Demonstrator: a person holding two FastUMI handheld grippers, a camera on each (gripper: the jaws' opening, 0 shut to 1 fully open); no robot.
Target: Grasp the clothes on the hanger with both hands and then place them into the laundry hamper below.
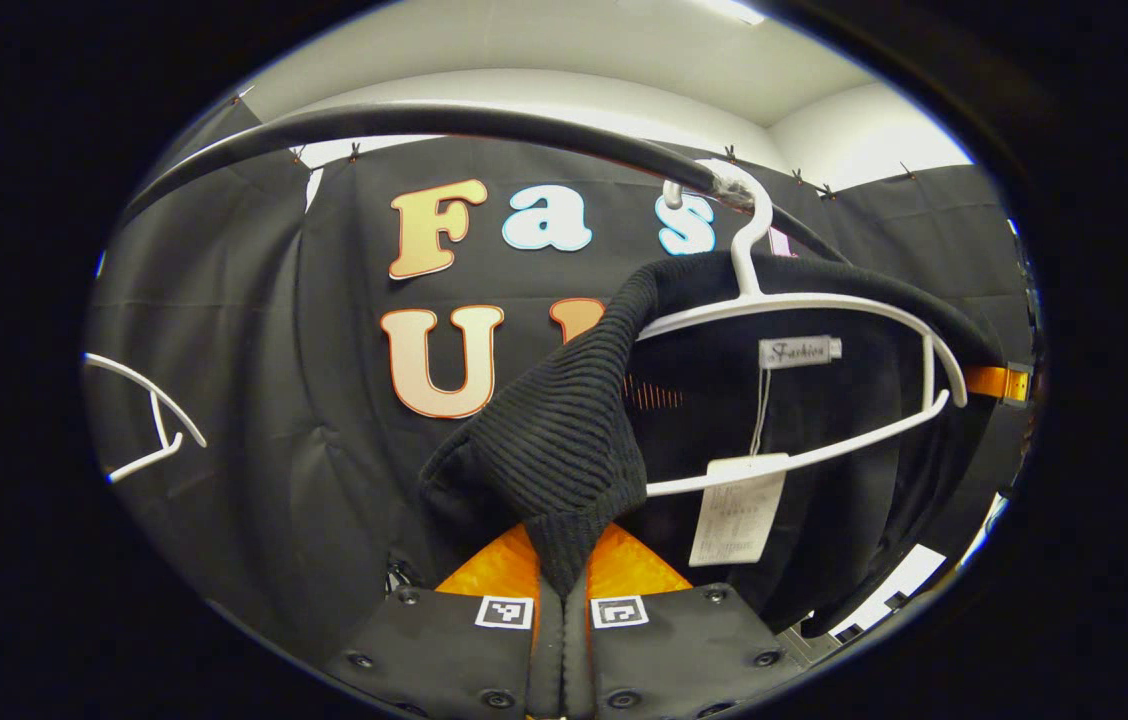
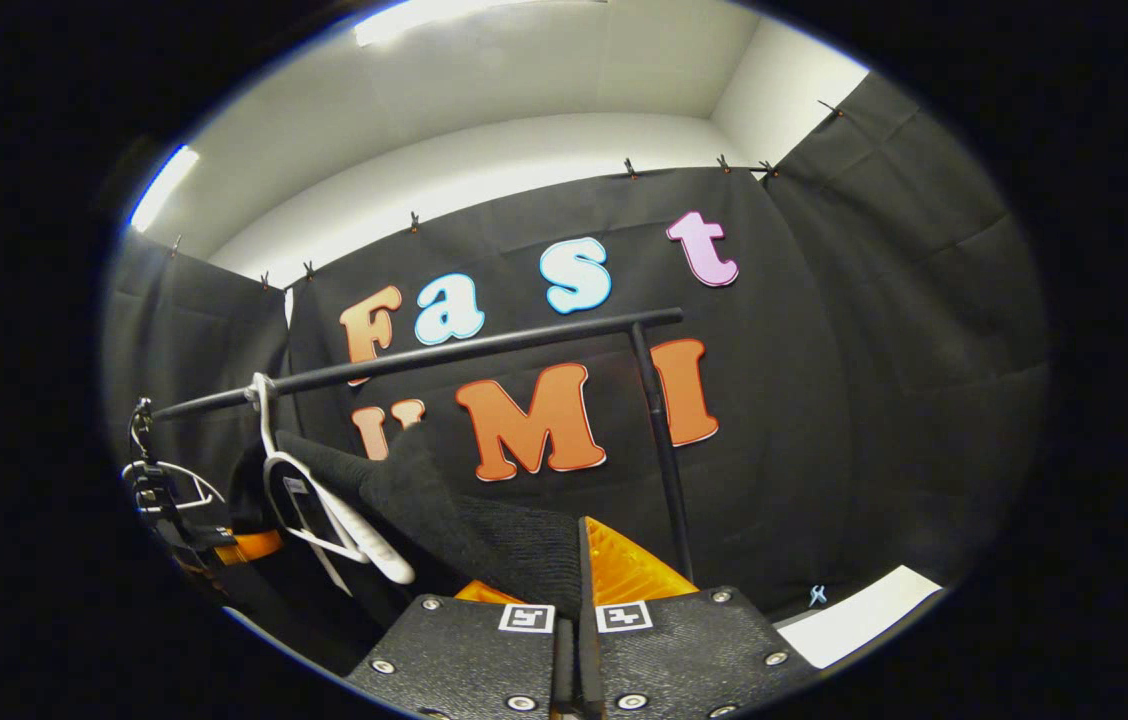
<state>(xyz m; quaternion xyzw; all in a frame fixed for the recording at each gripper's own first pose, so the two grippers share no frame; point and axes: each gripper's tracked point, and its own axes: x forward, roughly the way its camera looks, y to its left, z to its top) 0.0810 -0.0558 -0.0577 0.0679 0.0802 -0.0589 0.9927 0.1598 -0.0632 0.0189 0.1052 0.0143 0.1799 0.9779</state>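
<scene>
A black knit garment [image 1: 804, 440] with a paper tag hangs on a white hanger [image 1: 824, 300] from the black rail [image 1: 444, 120]. In the left gripper view my left gripper [image 1: 562, 575] is shut on the garment's ribbed near shoulder, which is pulled off the hanger's end. Part of my right gripper [image 1: 1002, 383] shows at the far shoulder. In the right gripper view my right gripper [image 2: 569, 600] is shut on a fold of the garment [image 2: 484, 540], stretched away from the hanger [image 2: 324, 510]. My left gripper [image 2: 244, 548] sits beyond the hanger at the far left.
A second, bare white hanger [image 1: 149, 420] hangs farther along the rail at the left. The rail [image 2: 424, 355] ends at a black upright post [image 2: 659, 440]. The black cloth wall stands close behind, and a pale strip of floor [image 2: 854, 615] shows low on the right.
</scene>
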